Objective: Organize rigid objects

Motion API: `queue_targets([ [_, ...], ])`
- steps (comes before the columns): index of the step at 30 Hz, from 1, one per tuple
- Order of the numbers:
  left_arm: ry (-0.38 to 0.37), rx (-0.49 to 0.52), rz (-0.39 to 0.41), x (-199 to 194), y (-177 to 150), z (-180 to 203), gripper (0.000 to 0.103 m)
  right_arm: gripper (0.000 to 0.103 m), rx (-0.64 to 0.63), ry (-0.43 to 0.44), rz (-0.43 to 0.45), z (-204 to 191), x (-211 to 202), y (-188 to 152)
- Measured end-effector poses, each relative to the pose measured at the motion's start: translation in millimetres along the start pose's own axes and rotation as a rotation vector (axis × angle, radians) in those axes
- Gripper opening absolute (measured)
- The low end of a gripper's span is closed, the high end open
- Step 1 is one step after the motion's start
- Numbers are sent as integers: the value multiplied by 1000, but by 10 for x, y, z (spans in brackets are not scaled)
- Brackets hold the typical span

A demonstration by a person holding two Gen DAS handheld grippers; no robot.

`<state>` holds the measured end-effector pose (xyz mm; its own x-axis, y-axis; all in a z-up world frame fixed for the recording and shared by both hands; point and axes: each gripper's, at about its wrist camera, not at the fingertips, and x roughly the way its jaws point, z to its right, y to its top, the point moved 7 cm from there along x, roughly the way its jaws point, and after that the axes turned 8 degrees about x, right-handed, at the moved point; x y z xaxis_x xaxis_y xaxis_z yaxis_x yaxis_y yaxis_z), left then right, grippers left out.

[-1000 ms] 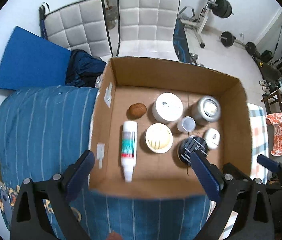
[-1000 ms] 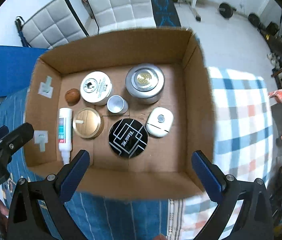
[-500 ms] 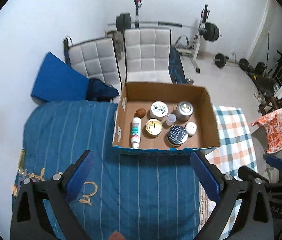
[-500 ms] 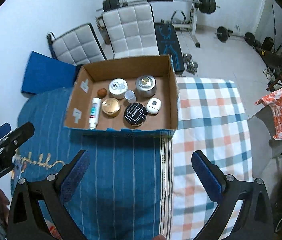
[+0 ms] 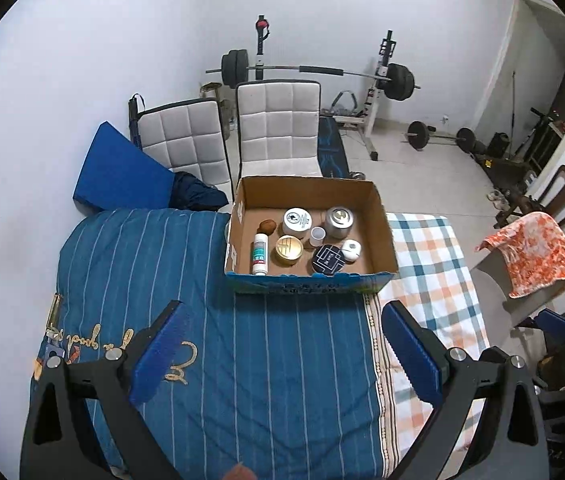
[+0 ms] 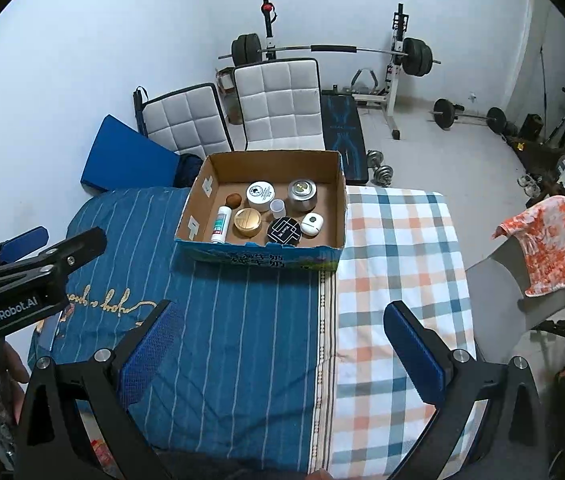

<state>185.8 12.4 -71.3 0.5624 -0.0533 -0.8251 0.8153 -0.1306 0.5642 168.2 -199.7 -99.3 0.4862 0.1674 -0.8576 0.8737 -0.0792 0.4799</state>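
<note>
A white-walled room with a barbell rack point(image 5: 314, 70) at the back and two quilted white chairs point(image 5: 278, 128) holds a bed covered by a blue striped blanket point(image 5: 210, 320) on one side and a checked sheet point(image 5: 430, 264) on the other. In the left wrist view, an open cardboard box point(image 5: 382, 224) sits on the bed at its far end, straddling the two covers, and every rigid object lies inside it: a white tube point(image 5: 259, 253) along the left wall, a small brown ball point(image 5: 267, 225), a white round tin point(image 5: 297, 219), a gold tin point(image 5: 288, 249), a silver canister point(image 5: 339, 220), a small white cup point(image 5: 317, 235), a black patterned disc point(image 5: 327, 259) and a white oval case point(image 5: 351, 249). The left gripper point(image 5: 278, 352) hangs above the blanket, well short of the box, its blue-padded jaws wide apart and holding nothing. An orange patterned cloth point(image 5: 530, 252) drapes over a seat to the right. In the right wrist view, the same box point(image 6: 340, 204) appears with its contents in two rows, the tube point(image 6: 220, 224) nearest its left wall. The right gripper point(image 6: 278, 350) also hovers above the bedding, straddling the seam between blanket point(image 6: 222, 320) and sheet point(image 6: 398, 260), jaws spread and empty. The body of the left gripper point(image 6: 22, 280) shows at the left edge.
</note>
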Motion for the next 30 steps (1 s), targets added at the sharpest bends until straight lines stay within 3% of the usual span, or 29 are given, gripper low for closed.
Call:
queue_targets([
  [9, -11, 55, 19, -147, -71, 2, 98, 103, 47, -48, 29, -68, -177, -79],
  [20, 57, -11, 120, -104, 344, -121, 98, 103, 25, -69, 92, -23, -56, 413],
  [30, 76, 1, 101, 56, 438, -71, 99, 103, 31, -62, 105, 34, 171, 672],
])
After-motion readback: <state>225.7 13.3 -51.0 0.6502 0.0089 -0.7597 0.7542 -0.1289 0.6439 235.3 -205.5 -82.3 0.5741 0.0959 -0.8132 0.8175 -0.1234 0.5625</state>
